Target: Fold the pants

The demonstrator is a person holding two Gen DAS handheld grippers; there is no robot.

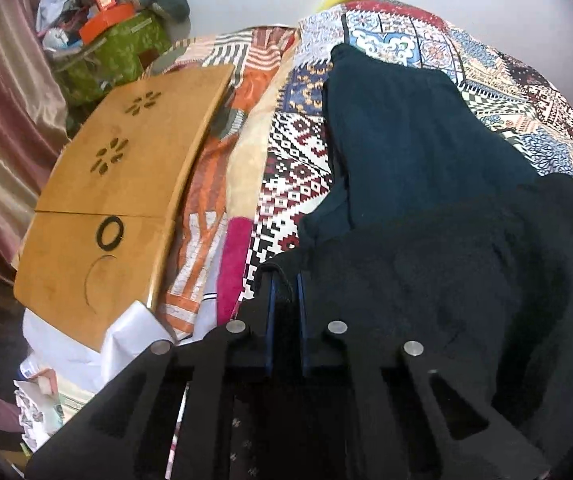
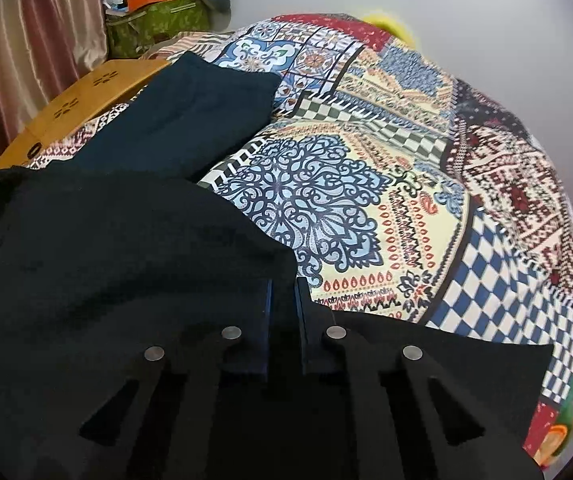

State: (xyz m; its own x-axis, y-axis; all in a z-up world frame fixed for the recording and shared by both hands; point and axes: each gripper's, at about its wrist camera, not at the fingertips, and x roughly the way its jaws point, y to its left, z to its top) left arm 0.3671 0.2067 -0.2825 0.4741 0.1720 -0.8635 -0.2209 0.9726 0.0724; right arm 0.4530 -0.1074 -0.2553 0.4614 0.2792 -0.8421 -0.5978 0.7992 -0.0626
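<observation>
I pinch the near edge of the dark pants [image 1: 426, 152] on the patterned bedspread [image 2: 426, 200] with my left gripper [image 1: 285, 280] and right gripper [image 2: 284, 284] (both clamped on cloth); next, I think, lift evenly and fold forward

Pants [image 1: 406, 152] flat on the bedspread [image 2: 366, 208], wooden lap table [image 1: 126, 168] beside them at left.

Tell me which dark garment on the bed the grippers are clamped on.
The black pants nearest the cameras: left gripper and right gripper both pinch its near edge. The navy garment lies farther back, untouched.
</observation>
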